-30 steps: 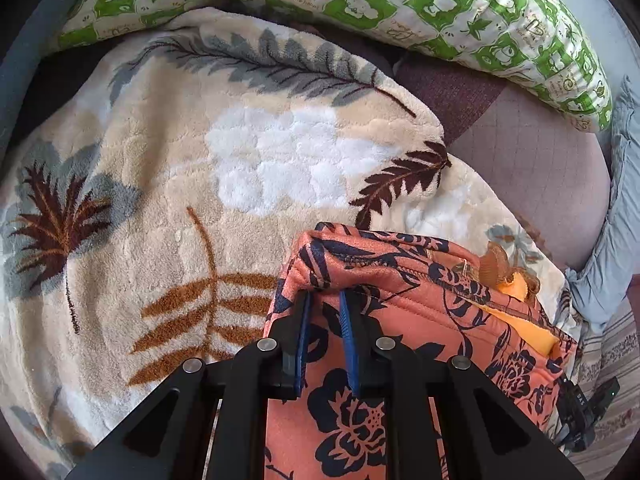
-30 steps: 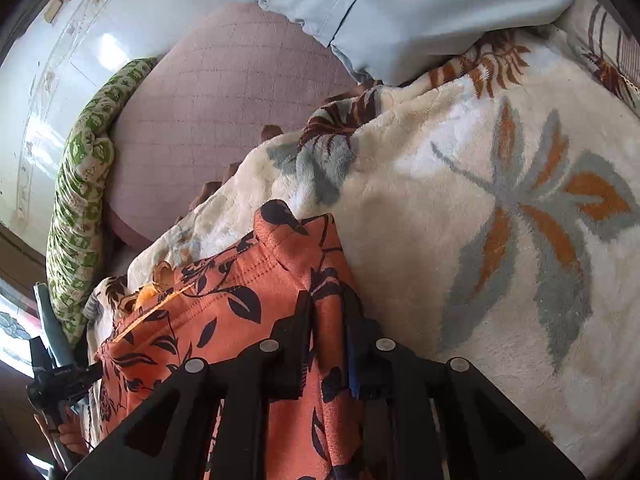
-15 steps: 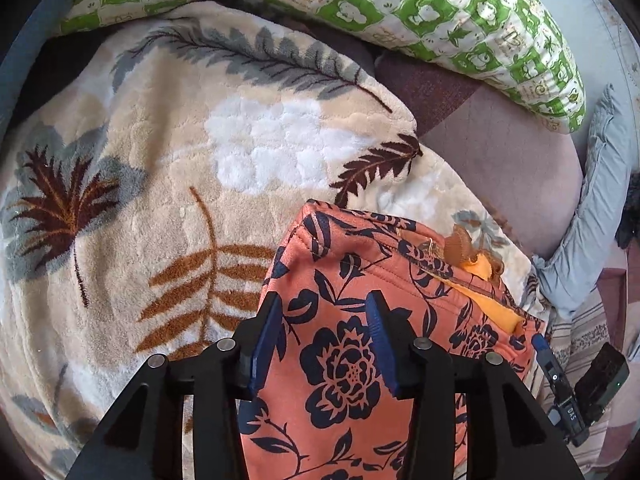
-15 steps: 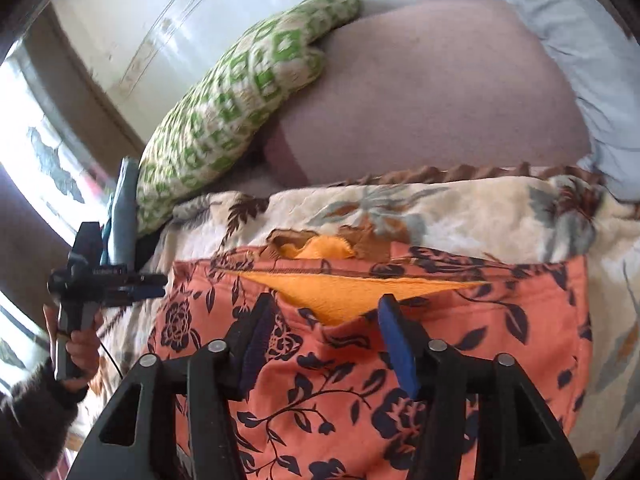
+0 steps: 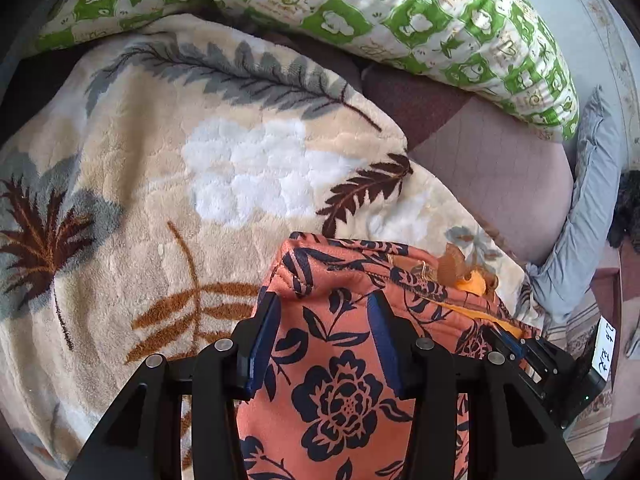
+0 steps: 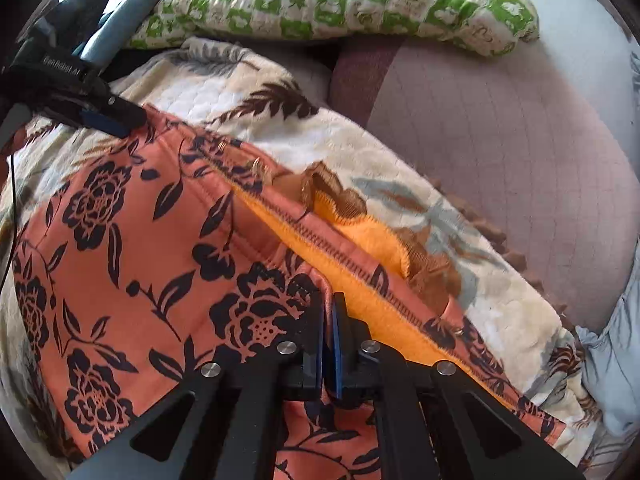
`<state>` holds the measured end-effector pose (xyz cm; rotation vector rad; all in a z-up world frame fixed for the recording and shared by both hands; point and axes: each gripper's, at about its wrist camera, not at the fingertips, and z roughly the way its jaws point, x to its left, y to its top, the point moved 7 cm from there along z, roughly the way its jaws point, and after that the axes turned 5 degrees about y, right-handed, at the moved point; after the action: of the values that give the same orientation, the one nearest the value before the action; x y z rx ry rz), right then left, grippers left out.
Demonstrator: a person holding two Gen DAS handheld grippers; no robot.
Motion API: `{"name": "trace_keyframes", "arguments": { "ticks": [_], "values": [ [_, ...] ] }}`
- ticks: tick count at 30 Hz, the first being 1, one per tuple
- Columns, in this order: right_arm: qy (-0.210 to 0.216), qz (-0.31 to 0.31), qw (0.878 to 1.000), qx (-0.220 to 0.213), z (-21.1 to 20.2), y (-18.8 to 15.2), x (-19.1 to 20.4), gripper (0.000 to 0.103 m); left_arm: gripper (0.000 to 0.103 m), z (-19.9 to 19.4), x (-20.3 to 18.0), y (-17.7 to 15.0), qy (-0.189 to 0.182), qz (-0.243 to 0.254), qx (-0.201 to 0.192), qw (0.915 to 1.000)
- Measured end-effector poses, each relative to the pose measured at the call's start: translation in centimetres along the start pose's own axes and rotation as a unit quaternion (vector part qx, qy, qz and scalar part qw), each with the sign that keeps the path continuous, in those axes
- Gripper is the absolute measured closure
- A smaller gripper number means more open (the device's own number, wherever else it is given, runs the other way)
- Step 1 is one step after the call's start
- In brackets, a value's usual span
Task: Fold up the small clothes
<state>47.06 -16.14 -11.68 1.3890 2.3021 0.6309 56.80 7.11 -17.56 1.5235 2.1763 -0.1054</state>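
Note:
An orange garment with a dark flower print [image 5: 344,392] lies folded on a fleece blanket, its yellow-orange lining [image 6: 360,236] showing along the top hem. My left gripper [image 5: 324,320] stands open astride the garment's far left corner, with the cloth lying slack between its blue pads. In the right wrist view the same gripper [image 6: 104,118] rests at the garment's upper left edge. My right gripper [image 6: 328,300] is shut on a puckered fold of the garment beside the lining. It also shows in the left wrist view as the right gripper [image 5: 520,348] at the garment's right edge.
The cream blanket with a leaf pattern [image 5: 160,200] covers the bed. A green-and-white pillow [image 5: 400,12] lies along the back, a mauve quilted cover [image 5: 500,168] to the right, and a grey-blue cloth [image 5: 580,220] at the right edge.
My left jaws opened and let go of the garment's corner. My right gripper opened, rolled and swung along the top hem, then shut on the cloth beside the lining.

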Motion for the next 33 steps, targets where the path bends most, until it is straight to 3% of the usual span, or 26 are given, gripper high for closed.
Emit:
{"name": "trace_keyframes", "arguments": {
  "ticks": [4,7,9,13,17,21,22,24,25,28,30,33],
  "values": [
    [-0.035,0.034,0.999,0.024,2.8,-0.6,-0.7,0.096,0.058,0.7,0.4,-0.8,0.008,-0.003,0.012,0.9999],
    [-0.014,0.087,0.996,-0.007,0.6,-0.8,-1.6,0.092,0.058,-0.1,0.2,-1.3,0.005,0.010,0.010,0.9999],
    [0.000,0.144,0.989,-0.038,-1.9,-1.6,-4.1,0.081,0.058,-0.7,0.1,-1.6,0.000,0.013,0.015,0.9998],
    [-0.040,0.277,0.957,-0.080,-6.7,-5.8,-12.2,0.071,0.058,-1.5,-0.8,-2.8,-0.023,0.015,0.019,0.9994],
    [-0.088,0.364,0.925,-0.065,-8.3,-11.9,-17.9,0.066,0.058,-0.6,-2.1,-4.3,-0.023,0.020,0.023,0.9993],
    [-0.097,0.367,0.925,-0.019,-6.0,-14.9,-18.7,0.064,0.058,1.3,-3.3,-5.4,0.012,0.035,0.019,0.9991],
    [-0.083,0.369,0.925,-0.026,-5.8,-15.2,-18.5,0.069,0.058,1.4,-3.6,-5.4,0.023,0.041,0.013,0.9988],
    [-0.070,0.375,0.923,-0.049,-6.4,-15.4,-18.4,0.089,0.058,1.5,-4.2,-5.4,0.039,0.056,0.001,0.9977],
    [-0.075,0.376,0.922,-0.055,-6.6,-15.7,-18.7,0.090,0.058,1.7,-4.3,-5.4,0.047,0.062,-0.003,0.9970],
    [-0.080,0.391,0.916,-0.028,-5.3,-17.7,-19.4,0.090,0.058,2.2,-4.3,-5.5,0.053,0.064,-0.013,0.9965],
    [-0.074,0.411,0.907,-0.047,-6.0,-18.0,-19.7,0.079,0.058,2.0,-4.3,-5.7,0.053,0.058,-0.014,0.9968],
    [-0.065,0.423,0.901,-0.076,-8.4,-18.1,-18.9,0.075,0.059,1.0,-3.7,-6.3,0.044,0.041,0.000,0.9982]
  ]
}}
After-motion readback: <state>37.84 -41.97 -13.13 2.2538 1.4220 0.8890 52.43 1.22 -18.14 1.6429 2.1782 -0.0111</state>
